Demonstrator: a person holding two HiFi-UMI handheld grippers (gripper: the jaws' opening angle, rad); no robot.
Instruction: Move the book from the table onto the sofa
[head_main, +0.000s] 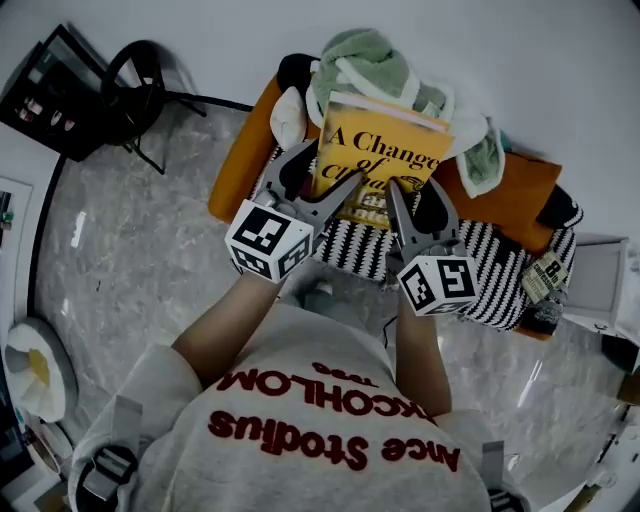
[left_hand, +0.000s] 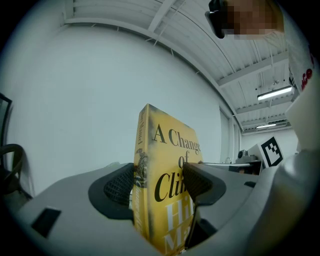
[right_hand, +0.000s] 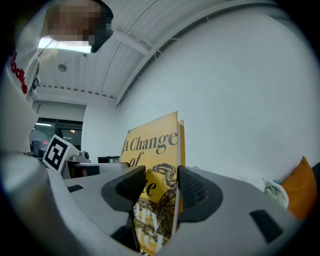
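Now my left gripper (head_main: 318, 182) and right gripper (head_main: 418, 205) both clamp book (head_main: 375, 160), spine side and page side. Hold level, lower flat onto sofa (head_main: 238, 160), release together.

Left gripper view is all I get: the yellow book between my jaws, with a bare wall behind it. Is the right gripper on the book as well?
Observer: Yes. The right gripper has its jaws closed on the book, on the opposite side from yours.
Operator: What is beneath the book?
Observer: In the head view it appears over the sofa, above a black-and-white striped throw.
Operator: Is anything lying there?
Observer: A green towel is bunched at the sofa's back, past the book's far edge.
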